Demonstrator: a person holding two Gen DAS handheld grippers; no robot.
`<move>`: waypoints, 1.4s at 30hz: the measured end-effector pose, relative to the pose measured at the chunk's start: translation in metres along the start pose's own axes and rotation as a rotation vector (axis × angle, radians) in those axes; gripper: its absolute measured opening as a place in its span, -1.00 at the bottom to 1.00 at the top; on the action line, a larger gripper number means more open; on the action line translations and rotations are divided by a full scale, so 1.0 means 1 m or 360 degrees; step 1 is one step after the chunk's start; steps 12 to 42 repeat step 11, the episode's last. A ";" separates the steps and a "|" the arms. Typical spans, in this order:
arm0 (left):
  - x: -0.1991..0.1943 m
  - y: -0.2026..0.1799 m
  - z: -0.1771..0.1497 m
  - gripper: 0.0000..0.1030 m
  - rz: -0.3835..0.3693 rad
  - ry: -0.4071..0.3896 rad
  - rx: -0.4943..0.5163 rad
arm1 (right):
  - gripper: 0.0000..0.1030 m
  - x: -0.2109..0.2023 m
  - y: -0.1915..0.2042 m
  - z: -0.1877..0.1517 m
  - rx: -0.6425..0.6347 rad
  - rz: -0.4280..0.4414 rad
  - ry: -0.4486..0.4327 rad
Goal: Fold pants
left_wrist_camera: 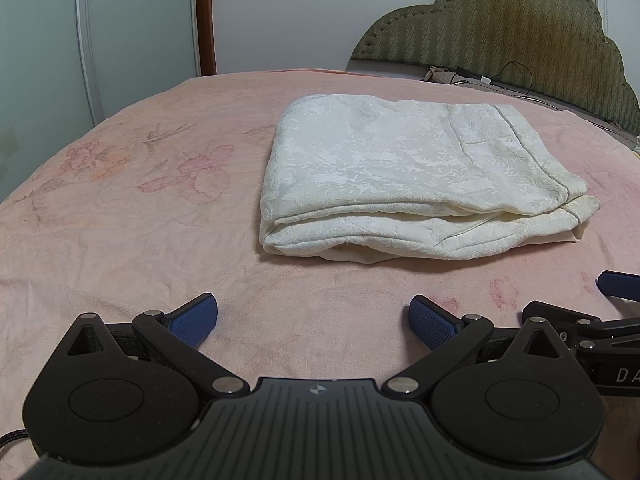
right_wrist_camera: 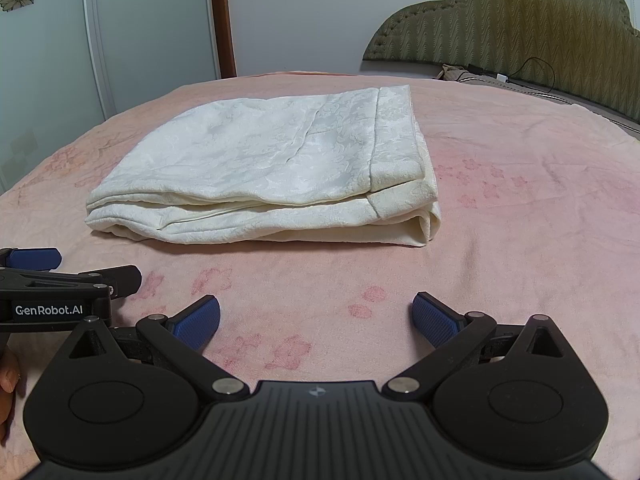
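Left tongs [left_wrist_camera: 314,322] nearest, low over near edge of bed [left_wrist_camera: 120,232], blue pads spread wide, nothing between them. Right tongs [right_wrist_camera: 316,320] just beside, to right, likewise spread wide and empty. Pants [left_wrist_camera: 404,168], cream, patterned weave, folded into thick rectangular stack, lie flat mid-bed beyond both tongs, well apart from them. Pink floral sheet [right_wrist_camera: 520,208] underneath. Olive padded headboard [left_wrist_camera: 500,32] at far right edge of bed.
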State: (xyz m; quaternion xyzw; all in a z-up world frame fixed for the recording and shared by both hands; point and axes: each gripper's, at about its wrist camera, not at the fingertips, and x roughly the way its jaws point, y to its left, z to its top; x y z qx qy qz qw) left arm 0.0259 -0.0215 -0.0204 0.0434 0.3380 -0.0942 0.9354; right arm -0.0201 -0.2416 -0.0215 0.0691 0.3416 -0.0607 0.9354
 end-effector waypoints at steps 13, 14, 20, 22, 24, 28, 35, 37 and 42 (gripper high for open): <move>0.000 0.001 0.000 1.00 -0.0014 -0.0004 -0.0009 | 1.00 0.000 0.000 0.000 -0.0001 -0.0001 0.0000; 0.000 0.001 0.000 1.00 -0.0014 -0.0004 -0.0009 | 1.00 0.000 0.000 0.000 -0.0001 -0.0001 0.0000; 0.000 0.001 0.000 1.00 -0.0014 -0.0004 -0.0009 | 1.00 0.000 0.000 0.000 -0.0001 -0.0001 0.0000; 0.000 0.001 0.000 1.00 -0.0014 -0.0004 -0.0009 | 1.00 0.000 0.000 0.000 -0.0001 -0.0001 0.0000; 0.000 0.001 0.000 1.00 -0.0014 -0.0004 -0.0009 | 1.00 0.000 0.000 0.000 -0.0001 -0.0001 0.0000; 0.000 0.001 0.000 1.00 -0.0014 -0.0004 -0.0009 | 1.00 0.000 0.000 0.000 -0.0001 -0.0001 0.0000; 0.000 0.001 0.000 1.00 -0.0014 -0.0004 -0.0009 | 1.00 0.000 0.000 0.000 -0.0001 -0.0001 0.0000; 0.000 0.001 0.000 1.00 -0.0014 -0.0004 -0.0009 | 1.00 0.000 0.000 0.000 -0.0001 -0.0001 0.0000; 0.000 0.001 0.000 1.00 -0.0014 -0.0004 -0.0009 | 1.00 0.000 0.000 0.000 -0.0001 -0.0001 0.0000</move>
